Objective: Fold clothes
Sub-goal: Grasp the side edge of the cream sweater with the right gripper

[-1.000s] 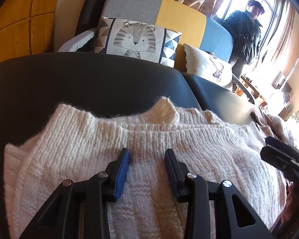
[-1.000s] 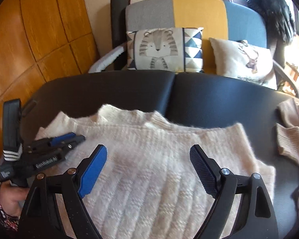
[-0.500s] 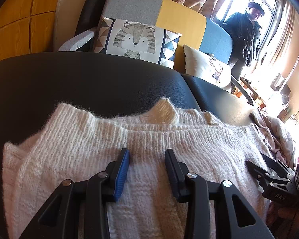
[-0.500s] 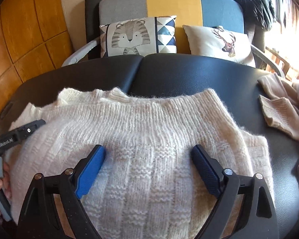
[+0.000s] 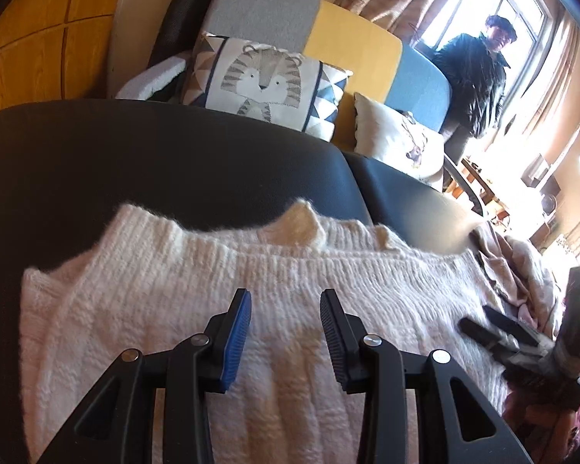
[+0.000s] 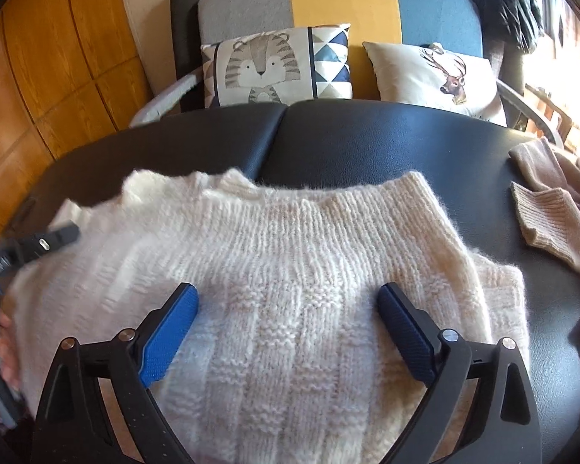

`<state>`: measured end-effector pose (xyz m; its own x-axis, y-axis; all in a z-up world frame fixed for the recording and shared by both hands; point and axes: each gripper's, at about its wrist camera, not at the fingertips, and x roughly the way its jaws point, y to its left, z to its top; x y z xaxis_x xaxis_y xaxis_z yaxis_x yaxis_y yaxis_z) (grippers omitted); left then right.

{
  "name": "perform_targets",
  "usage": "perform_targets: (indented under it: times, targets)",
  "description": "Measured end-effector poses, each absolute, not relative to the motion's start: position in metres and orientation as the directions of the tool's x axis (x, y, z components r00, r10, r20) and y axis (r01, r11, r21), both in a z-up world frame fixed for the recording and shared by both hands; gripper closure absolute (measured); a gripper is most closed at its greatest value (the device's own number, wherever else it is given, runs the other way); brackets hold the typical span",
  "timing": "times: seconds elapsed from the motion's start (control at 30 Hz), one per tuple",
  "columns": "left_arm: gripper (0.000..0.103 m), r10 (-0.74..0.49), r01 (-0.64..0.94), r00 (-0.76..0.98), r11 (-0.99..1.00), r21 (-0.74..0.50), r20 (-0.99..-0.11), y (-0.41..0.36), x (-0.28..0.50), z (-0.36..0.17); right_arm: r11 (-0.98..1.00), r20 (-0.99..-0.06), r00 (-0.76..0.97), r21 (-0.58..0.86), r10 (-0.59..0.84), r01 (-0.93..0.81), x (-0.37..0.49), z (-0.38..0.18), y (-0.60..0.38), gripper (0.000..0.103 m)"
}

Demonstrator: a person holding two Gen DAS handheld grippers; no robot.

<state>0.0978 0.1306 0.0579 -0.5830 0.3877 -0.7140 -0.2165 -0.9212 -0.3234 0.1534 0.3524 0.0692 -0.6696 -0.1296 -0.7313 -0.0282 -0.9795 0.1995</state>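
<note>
A cream knitted sweater [image 5: 166,309] [image 6: 290,270] lies folded on a black padded table [image 5: 135,162] [image 6: 367,143]. My left gripper [image 5: 286,309] hangs just above the sweater's middle, jaws partly open, holding nothing. It also shows blurred at the left edge of the right wrist view [image 6: 46,241]. My right gripper [image 6: 288,305] is wide open and empty over the sweater's near part. It shows too in the left wrist view [image 5: 495,324], low at the sweater's right edge.
A pile of beige-pink knitwear [image 6: 553,212] [image 5: 522,263] lies at the table's right end. Behind the table stands a grey, yellow and blue sofa [image 6: 344,4] with a tiger cushion [image 5: 263,77] and a deer cushion [image 6: 440,73]. A person in a dark coat [image 5: 479,73] stands by the window.
My right gripper has dropped lower and closer over the sweater. My left gripper has hardly moved and stays partly open.
</note>
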Motion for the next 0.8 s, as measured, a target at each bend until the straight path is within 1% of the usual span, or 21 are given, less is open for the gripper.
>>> perform_targets:
  times: [0.1,0.17,0.23,0.37,0.53,0.67,0.73,0.8]
  targets:
    - [0.065,0.376,-0.260,-0.592,-0.926,-0.273,-0.712,0.139,0.102,0.057,-0.924,-0.632,-0.745,0.379,-0.213,-0.058,0.180,0.096,0.385,0.007]
    - [0.065,0.361,-0.285,-0.590,-0.930,-0.232,-0.722,0.143,0.101,0.051,-0.895,-0.620,-0.755,0.434,-0.213,-0.105,0.198,0.102,0.409,0.007]
    - [0.063,0.364,-0.305,-0.602,-0.927,-0.217,-0.711,0.145,0.102,0.046,-0.871,-0.639,-0.741,0.465,-0.205,-0.161,0.214,0.101,0.434,0.007]
    - [0.060,0.394,-0.299,-0.600,-0.918,-0.261,-0.697,0.139,0.102,0.040,-0.832,-0.698,-0.691,0.487,-0.189,-0.265,0.239,0.084,0.476,0.007]
    - [0.060,0.404,-0.298,-0.603,-0.914,-0.275,-0.688,0.139,0.103,0.039,-0.748,-0.723,-0.639,0.571,-0.262,-0.338,0.252,0.043,0.503,0.007]
    - [0.060,0.411,-0.296,-0.597,-0.911,-0.286,-0.689,0.138,0.103,0.040,-0.693,-0.667,-0.654,0.659,-0.358,-0.293,0.250,0.028,0.501,0.007]
    - [0.060,0.407,-0.283,-0.602,-0.913,-0.293,-0.687,0.136,0.104,0.045,-0.661,-0.625,-0.650,0.710,-0.432,-0.244,0.246,0.023,0.496,0.007]
    - [0.060,0.402,-0.265,-0.622,-0.916,-0.303,-0.672,0.133,0.108,0.052,-0.642,-0.598,-0.639,0.738,-0.483,-0.205,0.241,0.019,0.489,0.007]
